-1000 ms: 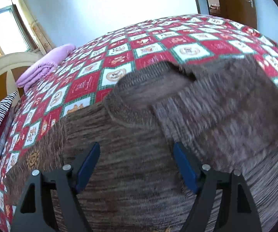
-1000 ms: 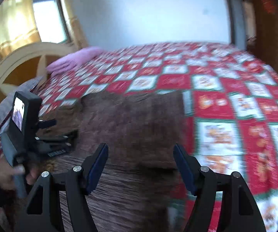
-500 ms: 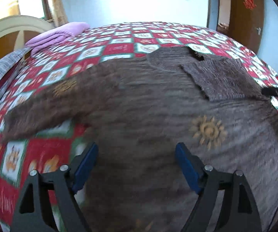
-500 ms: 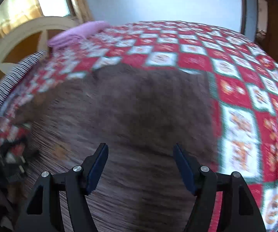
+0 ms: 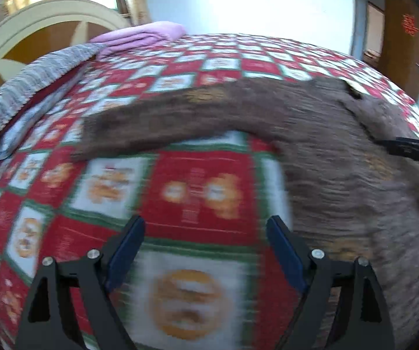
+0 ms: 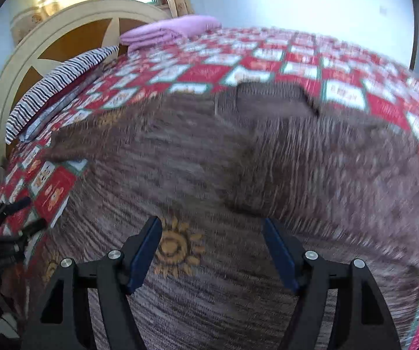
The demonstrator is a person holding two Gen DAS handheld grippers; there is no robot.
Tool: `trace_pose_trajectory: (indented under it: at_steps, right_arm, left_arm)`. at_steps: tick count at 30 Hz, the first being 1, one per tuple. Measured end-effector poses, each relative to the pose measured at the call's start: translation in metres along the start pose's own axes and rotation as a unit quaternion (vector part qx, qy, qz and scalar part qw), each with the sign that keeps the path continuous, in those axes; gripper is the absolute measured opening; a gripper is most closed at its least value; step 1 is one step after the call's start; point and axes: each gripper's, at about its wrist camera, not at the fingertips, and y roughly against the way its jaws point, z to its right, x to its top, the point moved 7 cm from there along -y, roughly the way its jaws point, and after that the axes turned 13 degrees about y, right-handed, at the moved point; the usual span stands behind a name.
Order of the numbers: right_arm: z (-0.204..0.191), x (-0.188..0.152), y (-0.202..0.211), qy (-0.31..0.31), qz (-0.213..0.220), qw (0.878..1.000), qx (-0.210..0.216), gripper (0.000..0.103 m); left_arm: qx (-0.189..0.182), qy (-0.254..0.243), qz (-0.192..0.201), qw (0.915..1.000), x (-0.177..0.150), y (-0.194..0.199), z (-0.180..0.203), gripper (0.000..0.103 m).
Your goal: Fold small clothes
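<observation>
Two pairs of blue-padded tongs hang over a brown knitted sweater that we have spread flat on a red, white and green patchwork quilt; our left gripper stands with its jaws wide apart and nothing between them, above bare quilt just beside the sweater's edge, and the fingers touch no cloth; one long sleeve runs out across the quilt from the sweater's body toward the striped pillow at the head of the bed; our right gripper is over the sweater's body, its jaws parting a little further at this moment, the knit visible in the gap below them but not pinched by either pad; an orange sun motif sits on the knit just beside its left finger; the sweater's neckline lies toward the far side of the bed, with a darker folded part of the garment lying over the body on the right; a folded pink blanket rests at the far corner near the cream and brown headboard; both views are smeared by motion, so we cannot tell finer detail of the knit
</observation>
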Motion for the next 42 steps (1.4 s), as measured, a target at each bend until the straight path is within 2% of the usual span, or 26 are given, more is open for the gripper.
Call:
trace_pose_trajectory:
  at_steps: [2,3,4,8,11,12,16,20,24,27,30,37,38,40,41,42]
  right_arm:
    - [0.002,0.003,-0.007,0.002,0.005,1.000,-0.004,0.073]
    - [0.003,-0.002,-0.018,-0.007,-0.012,1.000,-0.001,0.073]
    - [0.000,-0.008,-0.028,-0.015,-0.030,0.999,-0.004,0.073]
    - [-0.010,-0.010,-0.029,0.015,-0.028,0.999,-0.039,0.075]
    - [-0.007,-0.012,-0.027,0.000,-0.020,1.000,-0.022,0.076]
    - [-0.006,-0.012,-0.026,-0.006,-0.016,1.000,-0.016,0.076]
    - [-0.005,-0.012,-0.025,-0.009,-0.010,1.000,-0.010,0.077]
    - [-0.006,-0.013,-0.023,-0.005,-0.010,1.000,-0.015,0.077]
    - [-0.007,-0.014,-0.023,-0.001,-0.011,1.000,-0.020,0.077]
    - [-0.008,-0.014,-0.023,0.002,-0.012,1.000,-0.023,0.077]
    - [-0.009,-0.014,-0.023,0.004,-0.013,1.000,-0.026,0.077]
    - [-0.009,-0.014,-0.023,0.003,-0.012,1.000,-0.026,0.077]
    - [-0.009,-0.014,-0.023,0.003,-0.012,1.000,-0.026,0.077]
    - [-0.009,-0.015,-0.023,0.003,-0.012,1.000,-0.026,0.077]
    - [-0.009,-0.014,-0.023,0.003,-0.012,1.000,-0.026,0.077]
    - [-0.009,-0.014,-0.023,0.004,-0.012,1.000,-0.027,0.077]
  left_arm:
    - [0.023,0.019,-0.001,0.9996,0.010,-0.007,-0.023,0.088]
    - [0.029,0.037,-0.003,0.9989,0.017,-0.010,-0.035,0.088]
    - [0.032,0.058,-0.002,0.9978,0.024,-0.012,-0.048,0.088]
    - [0.035,0.146,-0.007,0.9886,0.046,-0.019,-0.095,0.088]
    - [0.017,0.217,-0.022,0.9758,0.054,-0.026,-0.121,0.085]
    - [0.005,0.239,-0.030,0.9704,0.055,-0.029,-0.126,0.080]
    - [-0.042,0.309,-0.052,0.9488,0.055,-0.042,-0.132,0.069]
    - [-0.064,0.340,-0.049,0.9368,0.062,-0.048,-0.130,0.067]
    - [-0.093,0.381,-0.050,0.9184,0.073,-0.057,-0.133,0.067]
    - [-0.108,0.398,-0.046,0.9097,0.080,-0.062,-0.135,0.060]
    - [-0.124,0.420,-0.055,0.8972,0.082,-0.071,-0.134,0.059]
    - [-0.110,0.416,-0.039,0.9018,0.090,-0.081,-0.133,0.059]
    - [-0.108,0.414,-0.038,0.9029,0.090,-0.081,-0.134,0.057]
    - [-0.091,0.406,-0.033,0.9089,0.091,-0.082,-0.135,0.041]
    - [-0.087,0.401,-0.032,0.9115,0.092,-0.083,-0.135,0.017]
    - [-0.093,0.394,-0.038,0.9136,0.092,-0.086,-0.135,0.008]
